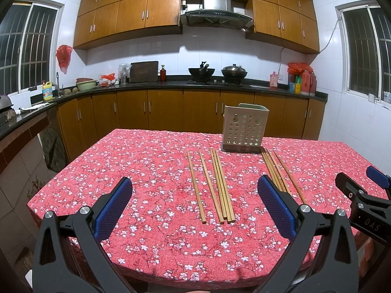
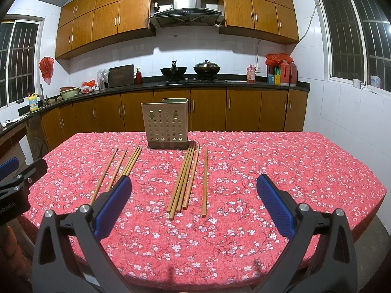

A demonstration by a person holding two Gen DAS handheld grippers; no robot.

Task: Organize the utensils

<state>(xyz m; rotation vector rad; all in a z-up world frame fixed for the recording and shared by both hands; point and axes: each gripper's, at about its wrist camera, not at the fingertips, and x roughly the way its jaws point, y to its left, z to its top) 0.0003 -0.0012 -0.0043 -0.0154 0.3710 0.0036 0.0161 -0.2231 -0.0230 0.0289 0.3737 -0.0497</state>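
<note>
Your left gripper (image 1: 195, 202) and right gripper (image 2: 194, 202) both hang spread wide, holding nothing. Each group of chopsticks (image 2: 185, 178) lies lengthwise dead ahead of one gripper, pointing at the holder (image 2: 166, 124) — so take the set nearest each hand.

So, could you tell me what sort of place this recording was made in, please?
Most likely a home kitchen: a range hood hangs over two woks on a stove, wooden cabinets run along the walls, and chopsticks lie on a floral-clothed table.

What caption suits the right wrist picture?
Open right gripper above chopsticks lying before a perforated holder on a floral tablecloth.
</note>
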